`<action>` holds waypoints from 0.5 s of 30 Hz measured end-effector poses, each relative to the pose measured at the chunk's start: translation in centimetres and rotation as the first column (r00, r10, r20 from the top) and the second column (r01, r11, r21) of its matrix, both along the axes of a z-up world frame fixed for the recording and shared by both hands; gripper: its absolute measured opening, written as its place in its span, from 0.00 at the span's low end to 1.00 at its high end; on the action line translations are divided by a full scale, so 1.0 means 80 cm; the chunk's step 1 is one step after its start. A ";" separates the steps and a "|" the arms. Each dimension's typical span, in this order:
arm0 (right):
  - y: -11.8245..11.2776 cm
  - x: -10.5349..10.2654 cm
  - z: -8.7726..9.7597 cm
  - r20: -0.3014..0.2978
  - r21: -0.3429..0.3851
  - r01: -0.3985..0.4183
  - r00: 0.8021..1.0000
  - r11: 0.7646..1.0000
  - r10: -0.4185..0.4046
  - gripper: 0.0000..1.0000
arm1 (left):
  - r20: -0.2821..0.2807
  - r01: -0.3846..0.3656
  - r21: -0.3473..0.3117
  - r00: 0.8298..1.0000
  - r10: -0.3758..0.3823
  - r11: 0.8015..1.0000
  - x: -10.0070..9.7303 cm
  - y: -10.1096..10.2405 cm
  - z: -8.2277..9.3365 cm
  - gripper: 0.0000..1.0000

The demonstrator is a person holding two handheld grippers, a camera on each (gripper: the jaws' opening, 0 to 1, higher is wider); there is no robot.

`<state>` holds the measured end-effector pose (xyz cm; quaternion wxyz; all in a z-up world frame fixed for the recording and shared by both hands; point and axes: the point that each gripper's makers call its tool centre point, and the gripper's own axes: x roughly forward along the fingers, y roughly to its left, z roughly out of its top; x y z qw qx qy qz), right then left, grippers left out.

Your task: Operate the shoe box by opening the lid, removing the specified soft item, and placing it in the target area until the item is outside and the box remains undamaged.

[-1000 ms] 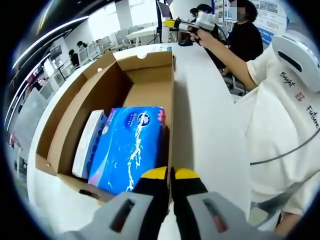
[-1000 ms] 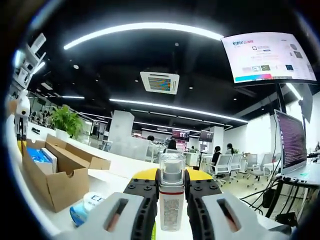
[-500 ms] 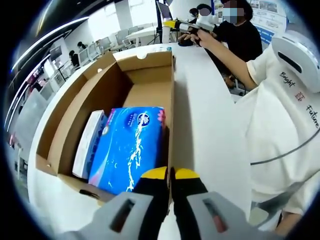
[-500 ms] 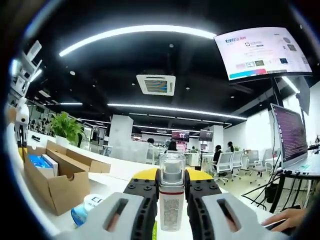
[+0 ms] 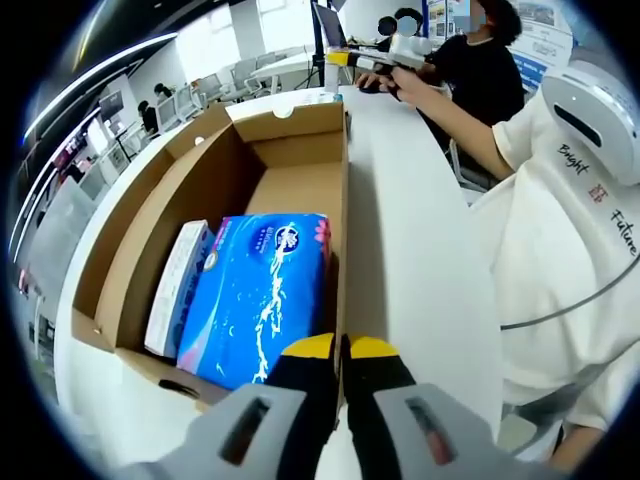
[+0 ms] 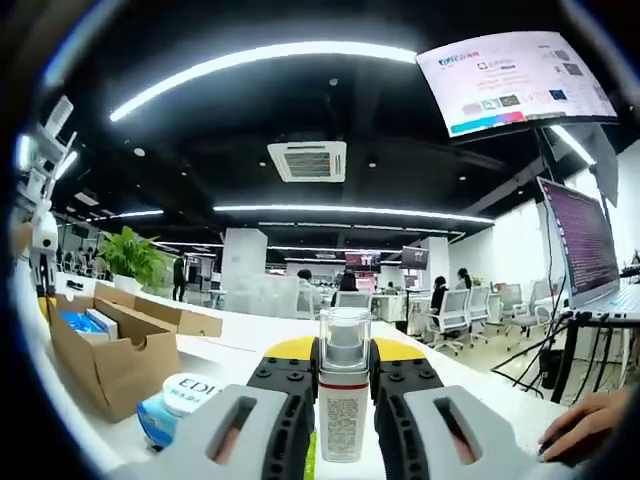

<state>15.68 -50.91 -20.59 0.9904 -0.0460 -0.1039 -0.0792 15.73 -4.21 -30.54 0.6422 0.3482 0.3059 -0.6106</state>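
Observation:
The open cardboard shoe box (image 5: 300, 125) lies on a white table (image 5: 420, 250), its lid flap folded out to the left. Inside lie a blue soft tissue pack (image 5: 262, 290) and a white carton (image 5: 178, 285) beside it. My left gripper (image 5: 342, 350) sits at the box's near right wall, its yellow-tipped jaws pressed together on the cardboard edge. My right gripper (image 6: 345, 352) is shut on a small clear bottle (image 6: 344, 400) with a white label, held upright. It also appears far down the table as the right gripper (image 5: 385, 55). The shoe box (image 6: 105, 350) stands at the left there.
A round blue-and-white tub (image 6: 178, 402) lies on the table near the box. A person in a white shirt (image 5: 560, 230) stands along the table's right side. A hand (image 6: 590, 425) rests near a laptop (image 6: 590, 250). Desks and chairs stand behind.
The right gripper view has tipped slightly and a hand now shows at its lower right. The bottle stays clamped. The left gripper and box have not moved.

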 end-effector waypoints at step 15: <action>0.002 0.010 -0.030 -0.101 -0.038 -0.002 0.995 0.999 -0.002 0.18 | -0.005 -0.004 0.003 1.000 0.004 1.000 0.000 0.001 0.000 0.01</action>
